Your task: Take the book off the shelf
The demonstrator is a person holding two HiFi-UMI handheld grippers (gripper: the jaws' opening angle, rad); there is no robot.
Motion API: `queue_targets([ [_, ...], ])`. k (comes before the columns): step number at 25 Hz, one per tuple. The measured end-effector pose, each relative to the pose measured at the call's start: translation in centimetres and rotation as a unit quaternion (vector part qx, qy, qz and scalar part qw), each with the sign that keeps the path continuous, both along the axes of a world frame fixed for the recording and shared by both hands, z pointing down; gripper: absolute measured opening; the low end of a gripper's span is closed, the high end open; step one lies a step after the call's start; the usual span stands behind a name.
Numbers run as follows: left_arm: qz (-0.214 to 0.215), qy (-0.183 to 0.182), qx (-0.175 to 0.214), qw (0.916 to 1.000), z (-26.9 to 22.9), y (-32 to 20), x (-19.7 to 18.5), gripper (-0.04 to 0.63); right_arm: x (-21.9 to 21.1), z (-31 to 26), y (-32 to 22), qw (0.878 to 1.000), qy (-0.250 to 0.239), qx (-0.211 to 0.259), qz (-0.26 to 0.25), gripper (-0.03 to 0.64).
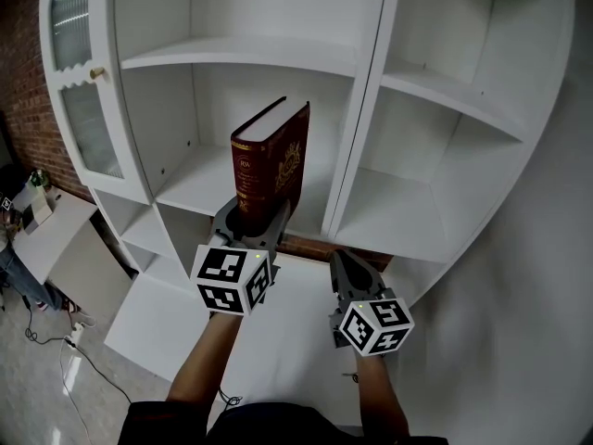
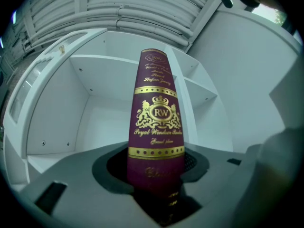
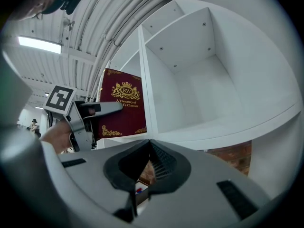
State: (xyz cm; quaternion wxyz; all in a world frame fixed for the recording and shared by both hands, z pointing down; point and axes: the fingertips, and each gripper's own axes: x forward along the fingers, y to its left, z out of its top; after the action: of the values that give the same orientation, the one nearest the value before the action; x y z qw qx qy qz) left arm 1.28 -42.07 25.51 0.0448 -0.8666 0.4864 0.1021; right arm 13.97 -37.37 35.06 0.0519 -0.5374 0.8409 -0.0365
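Your left hand-held gripper point(image 1: 254, 219) pinches the book point(image 1: 273, 151) low on its spine. The book stands upright just left of the divider point(image 1: 363, 109), seemingly over the front edge of the shelf point(image 1: 199, 188). Your right hand-held gripper point(image 1: 347, 265) hovers below the divider, pressed together and empty. Next, probably draw the book straight toward you. The divider stands close, and the open room lies nearer you.

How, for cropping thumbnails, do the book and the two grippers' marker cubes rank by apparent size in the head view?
1. book, clearly largest.
2-3. left marker cube and right marker cube: near alike, so not ranked; both are nearer the camera than the book.
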Motion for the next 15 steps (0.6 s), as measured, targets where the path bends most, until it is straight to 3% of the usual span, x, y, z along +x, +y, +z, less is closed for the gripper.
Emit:
queue_targets([
  [15, 0.020, -0.002, 0.009, 0.9998, -0.5, 1.5, -3.0, 0.235, -2.1, -0.6, 0.0, 1.000, 0.004, 0.007, 0.030, 0.018],
])
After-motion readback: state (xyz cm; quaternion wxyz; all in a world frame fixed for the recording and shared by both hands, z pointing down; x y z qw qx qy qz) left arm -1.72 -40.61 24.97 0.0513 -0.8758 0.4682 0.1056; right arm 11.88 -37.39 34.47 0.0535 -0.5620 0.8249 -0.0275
